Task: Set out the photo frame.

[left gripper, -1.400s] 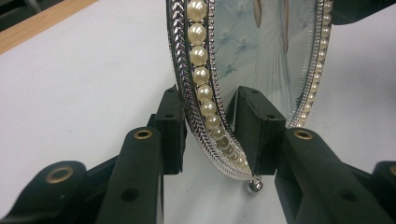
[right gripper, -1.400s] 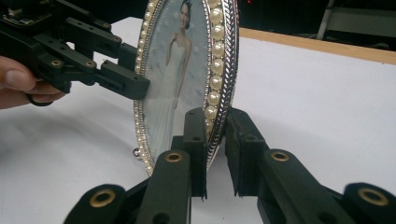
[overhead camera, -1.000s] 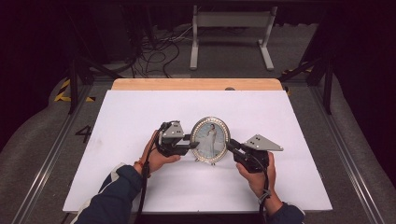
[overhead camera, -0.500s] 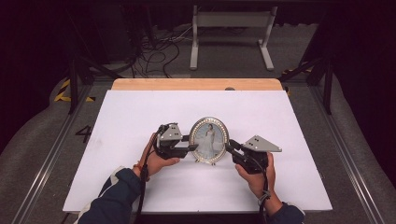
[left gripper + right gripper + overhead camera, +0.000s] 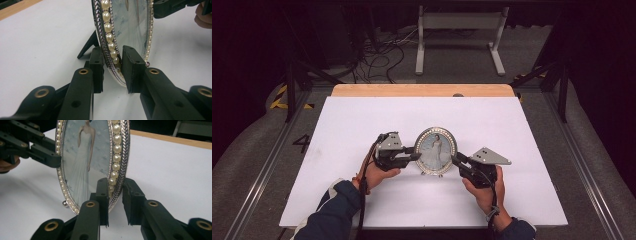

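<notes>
An oval picture frame (image 5: pixel 436 150) with a pearl-trimmed silver rim stands upright on the white table (image 5: pixel 362 125), its photo of a figure in a white dress facing me. My left gripper (image 5: pixel 416 156) has just been closing and now clamps the frame's left rim; in the left gripper view the left gripper (image 5: pixel 112 67) has the pearl edge (image 5: pixel 110 37) between its pads. My right gripper (image 5: pixel 457 161) holds the right rim, the right gripper (image 5: pixel 115 195) having one jaw on the frame's front (image 5: pixel 85 157) and one behind. The black back strut (image 5: pixel 87 45) props the frame.
A wooden strip (image 5: pixel 422 90) borders the table's far edge. Beyond it on the floor are a grey metal stand (image 5: pixel 459 35) and loose cables (image 5: pixel 377 55). Rails run along both sides of the table. White surface lies open all around the frame.
The frame has been tipped up from leaning back, where it looked round, to standing upright. Both hands have stayed at its sides, and the left jaws have closed in on the rim.
</notes>
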The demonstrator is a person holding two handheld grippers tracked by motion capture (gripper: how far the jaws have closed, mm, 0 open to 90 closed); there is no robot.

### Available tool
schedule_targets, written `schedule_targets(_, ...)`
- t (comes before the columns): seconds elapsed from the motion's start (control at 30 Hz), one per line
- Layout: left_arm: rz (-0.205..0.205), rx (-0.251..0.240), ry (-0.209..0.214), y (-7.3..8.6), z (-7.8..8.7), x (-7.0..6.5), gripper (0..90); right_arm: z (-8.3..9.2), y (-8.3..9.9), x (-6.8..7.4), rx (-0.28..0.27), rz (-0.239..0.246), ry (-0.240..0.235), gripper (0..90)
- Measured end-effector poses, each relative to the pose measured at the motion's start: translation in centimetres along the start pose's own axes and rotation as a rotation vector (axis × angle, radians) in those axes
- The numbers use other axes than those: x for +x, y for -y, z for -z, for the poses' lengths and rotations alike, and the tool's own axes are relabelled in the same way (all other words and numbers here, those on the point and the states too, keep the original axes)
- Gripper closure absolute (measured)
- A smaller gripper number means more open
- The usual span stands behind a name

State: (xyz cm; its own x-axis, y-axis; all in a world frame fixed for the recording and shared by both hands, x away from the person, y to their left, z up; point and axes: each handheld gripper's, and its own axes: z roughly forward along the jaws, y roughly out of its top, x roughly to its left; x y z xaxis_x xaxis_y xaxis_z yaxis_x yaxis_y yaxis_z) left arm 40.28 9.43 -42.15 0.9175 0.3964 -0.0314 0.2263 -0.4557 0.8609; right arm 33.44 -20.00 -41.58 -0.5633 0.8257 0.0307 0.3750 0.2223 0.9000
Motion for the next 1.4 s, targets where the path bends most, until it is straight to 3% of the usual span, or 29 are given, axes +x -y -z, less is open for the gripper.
schedule_targets(0.17,0.002,0.004,-0.021,0.0,0.0,-0.5,71.7,-0.1,-0.1,-0.2,-0.004,-0.003,0.001,76.1)
schedule_targets(0.37,-0.025,0.028,-0.051,0.3,-0.1,-1.2,69.5,-0.3,-0.4,-0.2,-0.004,0.010,0.000,76.1)
schedule_targets(1.4,-0.049,0.037,-0.062,0.1,-0.2,-1.3,68.4,-0.4,-0.4,0.0,0.005,0.084,0.017,73.4)
